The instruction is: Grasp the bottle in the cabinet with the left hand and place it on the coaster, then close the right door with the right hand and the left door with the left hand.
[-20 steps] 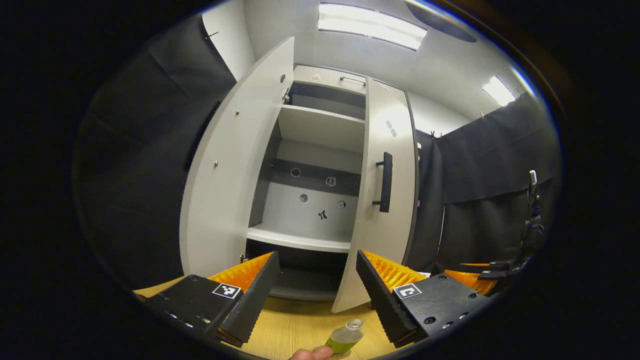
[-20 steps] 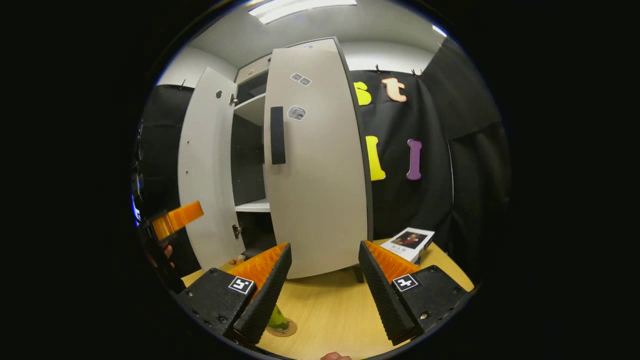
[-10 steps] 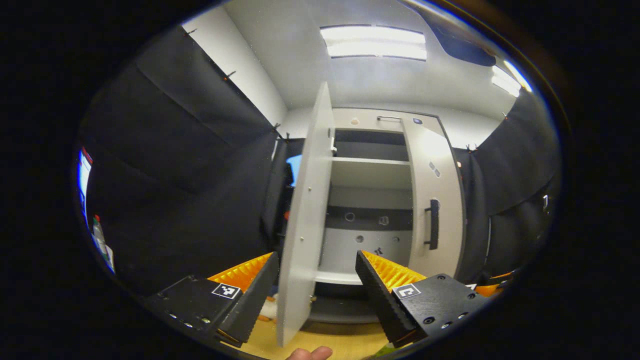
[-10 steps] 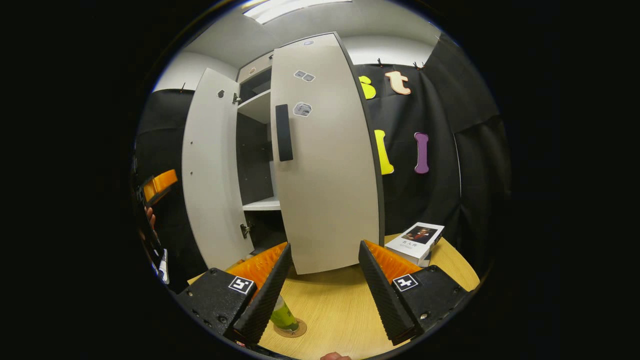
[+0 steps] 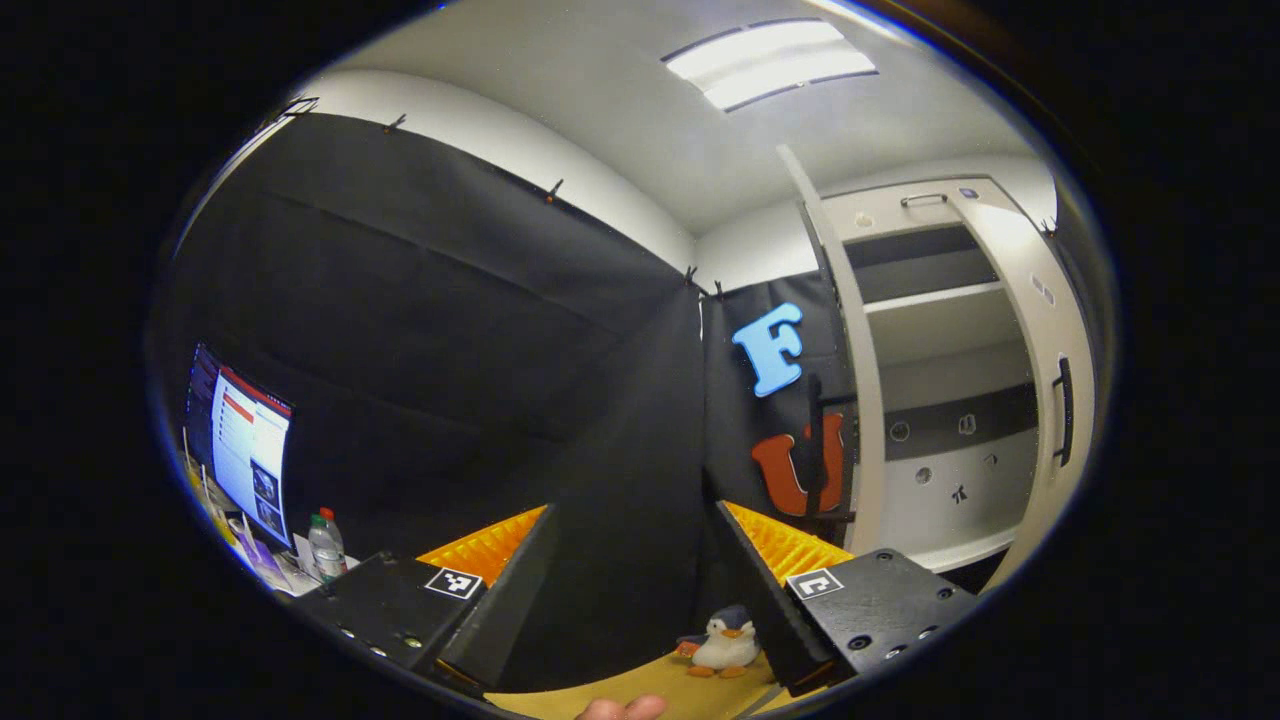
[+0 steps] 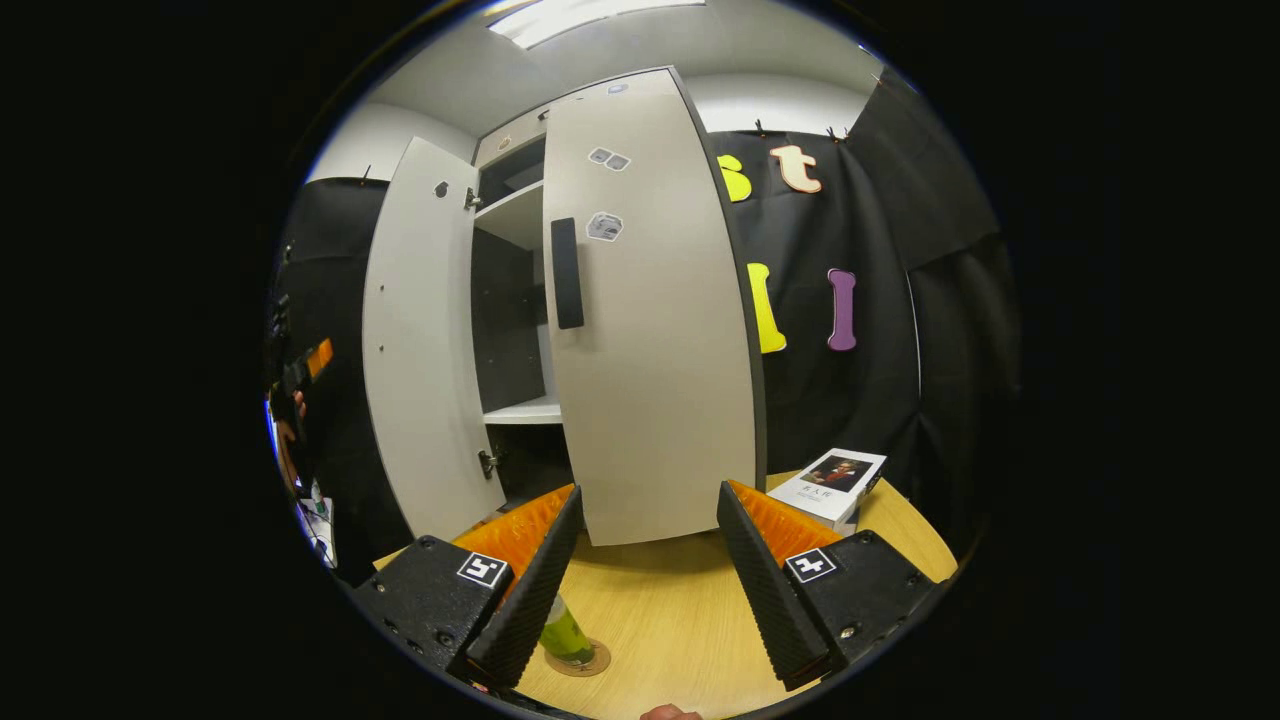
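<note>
In the right gripper view, the green bottle [image 6: 565, 633] stands upright on the round coaster [image 6: 588, 660] on the wooden table, just beyond my left finger. My right gripper [image 6: 650, 495] is open and empty, short of the grey right door [image 6: 660, 330] with its black handle [image 6: 567, 273]; that door is partly ajar. The left door [image 6: 420, 340] stands wide open. My left gripper [image 5: 632, 515] is open and empty, facing the black cloth left of the cabinet. The left door [image 5: 858, 400] appears edge-on there, with bare shelves [image 5: 940, 290] behind it. The left gripper [image 6: 305, 365] also shows small at the far left.
A toy penguin [image 5: 725, 645] sits on the table by my left gripper's right finger. A monitor [image 5: 245, 455] and a water bottle [image 5: 325, 545] stand far left. A white book [image 6: 830, 480] lies at the table's back right, near the right door.
The left gripper has swung left, away from the cabinet opening to the outer side of the open left door. The right gripper has hardly moved.
</note>
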A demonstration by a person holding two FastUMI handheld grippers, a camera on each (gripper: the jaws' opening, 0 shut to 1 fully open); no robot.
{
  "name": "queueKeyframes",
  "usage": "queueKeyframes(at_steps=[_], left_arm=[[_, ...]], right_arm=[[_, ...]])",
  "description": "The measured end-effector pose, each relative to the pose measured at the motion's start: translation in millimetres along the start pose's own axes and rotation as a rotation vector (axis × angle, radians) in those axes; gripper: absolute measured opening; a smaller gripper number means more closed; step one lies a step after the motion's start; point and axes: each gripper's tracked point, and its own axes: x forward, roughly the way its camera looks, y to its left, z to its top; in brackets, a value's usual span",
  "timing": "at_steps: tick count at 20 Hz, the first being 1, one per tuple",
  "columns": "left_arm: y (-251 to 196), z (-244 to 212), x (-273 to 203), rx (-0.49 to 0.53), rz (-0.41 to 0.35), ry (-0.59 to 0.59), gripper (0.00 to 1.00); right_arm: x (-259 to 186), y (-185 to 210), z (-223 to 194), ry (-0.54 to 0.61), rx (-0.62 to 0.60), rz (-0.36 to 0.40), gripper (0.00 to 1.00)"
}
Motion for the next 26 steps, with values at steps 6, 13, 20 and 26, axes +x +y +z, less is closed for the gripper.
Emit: queueKeyframes(at_steps=[6, 13, 20, 26], left_arm=[[-20.9, -66.7, 52.3, 0.057, -0.05, 0.152, 0.95], [-47.4, -86.2, 61.2, 0.018, -0.137, 0.203, 0.92], [-106.4, -92.7, 36.4, -0.064, -0.312, 0.28, 0.92], [-177.0, -74.7, 10.8, -0.099, -0.454, 0.24, 0.92]], right_arm=[[-7.7, -23.4, 2.4, -0.008, 0.007, -0.065, 0.83], [-2.6, -38.0, 5.5, -0.005, -0.013, -0.099, 0.83], [4.0, -32.3, 13.6, -0.028, -0.028, -0.074, 0.83], [-8.3, -50.1, 12.7, -0.029, -0.021, -0.118, 0.83]])
